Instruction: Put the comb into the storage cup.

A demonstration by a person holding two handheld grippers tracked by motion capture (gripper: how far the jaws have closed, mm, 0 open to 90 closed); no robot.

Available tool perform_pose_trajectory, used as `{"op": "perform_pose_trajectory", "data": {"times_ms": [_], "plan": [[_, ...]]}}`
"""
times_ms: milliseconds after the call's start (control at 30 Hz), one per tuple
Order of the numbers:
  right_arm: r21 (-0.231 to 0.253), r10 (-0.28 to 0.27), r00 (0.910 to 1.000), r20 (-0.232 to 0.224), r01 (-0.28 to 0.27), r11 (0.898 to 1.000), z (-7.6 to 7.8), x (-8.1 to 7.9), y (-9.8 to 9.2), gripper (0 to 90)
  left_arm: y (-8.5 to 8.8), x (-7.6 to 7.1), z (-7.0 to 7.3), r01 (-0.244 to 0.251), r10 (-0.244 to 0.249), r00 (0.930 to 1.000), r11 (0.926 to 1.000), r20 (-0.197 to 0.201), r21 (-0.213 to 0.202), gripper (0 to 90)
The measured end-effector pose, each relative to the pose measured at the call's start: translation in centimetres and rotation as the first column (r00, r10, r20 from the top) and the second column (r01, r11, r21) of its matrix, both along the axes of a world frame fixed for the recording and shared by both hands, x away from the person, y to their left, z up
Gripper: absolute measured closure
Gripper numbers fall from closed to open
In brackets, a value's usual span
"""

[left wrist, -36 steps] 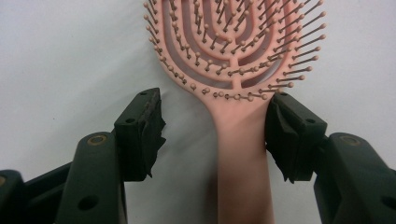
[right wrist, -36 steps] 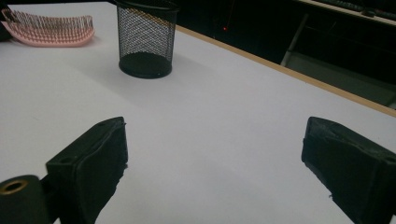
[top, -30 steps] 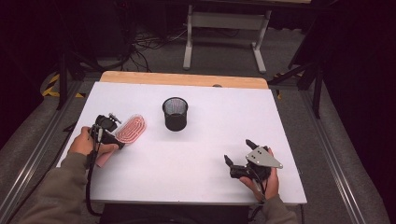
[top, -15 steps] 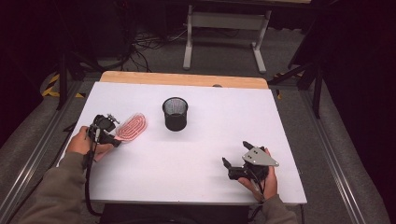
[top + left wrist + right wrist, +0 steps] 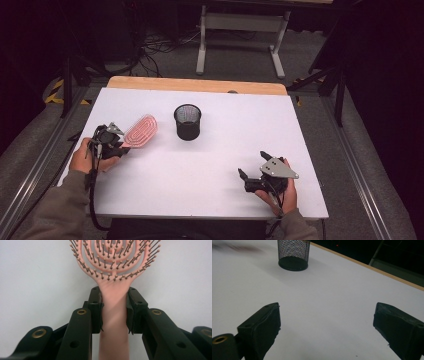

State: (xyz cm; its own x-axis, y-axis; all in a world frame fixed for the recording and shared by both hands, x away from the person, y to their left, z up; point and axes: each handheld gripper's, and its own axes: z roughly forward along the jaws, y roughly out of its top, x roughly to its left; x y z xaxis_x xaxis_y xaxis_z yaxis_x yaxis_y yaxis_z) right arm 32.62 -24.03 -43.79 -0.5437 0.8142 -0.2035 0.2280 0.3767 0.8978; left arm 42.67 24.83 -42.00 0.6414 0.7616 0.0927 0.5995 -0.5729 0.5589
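Since a moment before, the left hand-held gripper (image 5: 121,146) had drawn its jaws in until they clamped the handle of the pink hairbrush (image 5: 140,130), and the brush had swung a little, its head now angled toward the far edge of the tabletop (image 5: 210,200). In the left gripper view the two pads pressed against both sides of the hairbrush's (image 5: 114,277) pale pink handle just below the bristled head, which lay flat, bristles up, on the white surface. The brush sat near the left edge of the tabletop, roughly midway between the near and far edges, with the person's left hand wrapped around the gripper's body behind it.

A black mesh cup (image 5: 187,121) stood upright toward the far middle of the tabletop, just beside the brush head but apart from it. The right hand-held gripper (image 5: 252,170) rested near the near right corner, released, its jaws spread wide over bare white surface. In the right gripper view the mesh cup (image 5: 293,253) stood well beyond the right hand-held gripper (image 5: 325,326).
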Motion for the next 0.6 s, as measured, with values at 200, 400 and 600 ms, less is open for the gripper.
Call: {"op": "perform_pose_trajectory", "data": {"times_ms": [200, 400, 600], "plan": [[0.005, -0.008, 0.9999, 0.009, 0.008, 1.000, 0.0, 0.0, -0.1, 8.0, -0.8, -1.3, 1.0, 0.032, -0.029, 0.9946, 0.9989, 0.099, -0.034, 69.7], [-0.001, -0.011, 0.9998, 0.019, 0.011, 1.000, 0.0, 0.0, -0.1, 8.0, -1.6, -1.9, 1.4, 0.065, -0.058, 0.9863, 0.9972, 0.154, -0.037, 69.7], [0.002, -0.019, 0.9995, 0.027, 0.019, 1.000, 0.0, 0.0, -0.1, 8.0, -1.7, -2.4, 1.7, 0.079, -0.063, 0.9746, 0.9947, 0.215, -0.065, 69.7]]}}
